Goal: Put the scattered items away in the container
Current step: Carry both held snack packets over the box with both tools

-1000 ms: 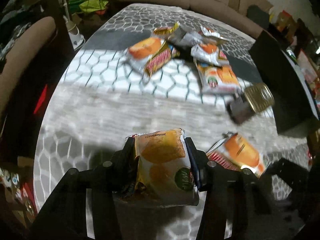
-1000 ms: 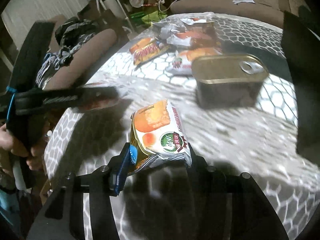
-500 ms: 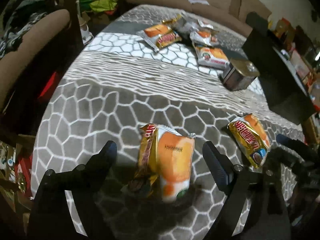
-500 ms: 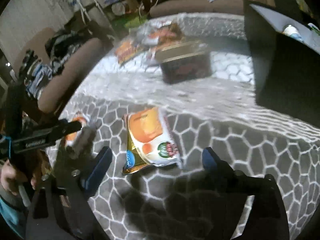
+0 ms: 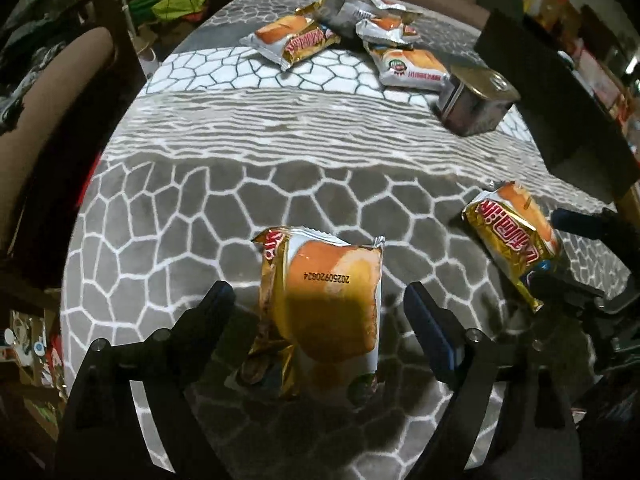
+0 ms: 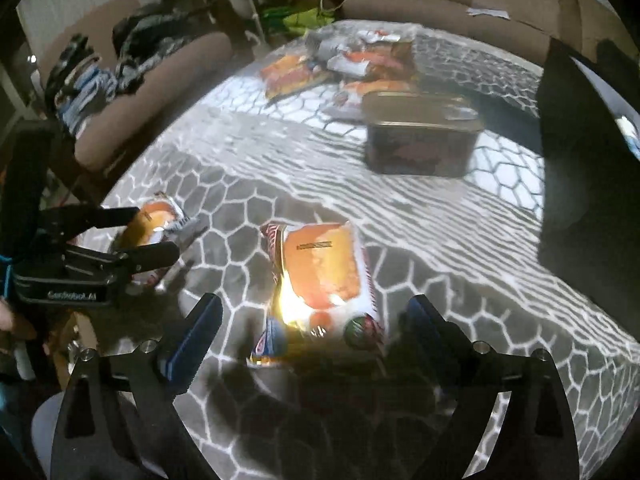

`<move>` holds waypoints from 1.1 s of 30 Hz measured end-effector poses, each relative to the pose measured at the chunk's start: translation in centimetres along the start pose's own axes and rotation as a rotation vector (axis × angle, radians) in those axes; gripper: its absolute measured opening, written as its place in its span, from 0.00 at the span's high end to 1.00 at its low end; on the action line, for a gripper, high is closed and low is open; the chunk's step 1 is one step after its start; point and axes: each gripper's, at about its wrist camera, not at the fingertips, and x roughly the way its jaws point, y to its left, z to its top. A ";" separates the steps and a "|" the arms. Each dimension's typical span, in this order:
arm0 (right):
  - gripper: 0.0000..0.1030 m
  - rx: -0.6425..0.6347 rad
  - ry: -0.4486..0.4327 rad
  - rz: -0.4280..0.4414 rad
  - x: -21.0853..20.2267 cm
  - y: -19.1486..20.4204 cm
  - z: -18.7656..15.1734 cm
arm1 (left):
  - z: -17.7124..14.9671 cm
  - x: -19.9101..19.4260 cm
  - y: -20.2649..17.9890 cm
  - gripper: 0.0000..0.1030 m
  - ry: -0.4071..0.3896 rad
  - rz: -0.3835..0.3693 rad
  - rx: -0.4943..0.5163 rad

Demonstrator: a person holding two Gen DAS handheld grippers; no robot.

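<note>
At the bottom centre of each wrist view, a cake packet lies on the patterned worktop between spread jaws.
The left gripper, jaws closing, brackets one cake packet; the right gripper, jaws wide, grips nothing around another packet. Judged best: centre each, squeeze the flanks, then carry to the black container, upper right.

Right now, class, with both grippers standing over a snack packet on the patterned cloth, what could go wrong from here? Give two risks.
1. The left gripper is closing with its pads not yet touching its cake packet; the soft, puffy wrapper may crush or slip out.
2. The right gripper stands open over its own packet, close beside the left gripper; lifting both towards the black container together could make them collide.
</note>
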 end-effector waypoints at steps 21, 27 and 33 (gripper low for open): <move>0.52 0.028 -0.071 -0.057 -3.3 -1.0 1.2 | 1.5 -3.5 -2.8 0.55 -0.104 0.009 -0.026; 0.52 0.055 -0.137 -0.065 -7.0 -2.3 1.5 | 3.1 -5.5 -5.7 0.55 -0.136 0.005 0.014; 0.52 0.094 -0.182 -0.099 -10.5 -4.8 1.7 | 4.7 -7.5 -9.0 0.55 -0.166 -0.019 0.037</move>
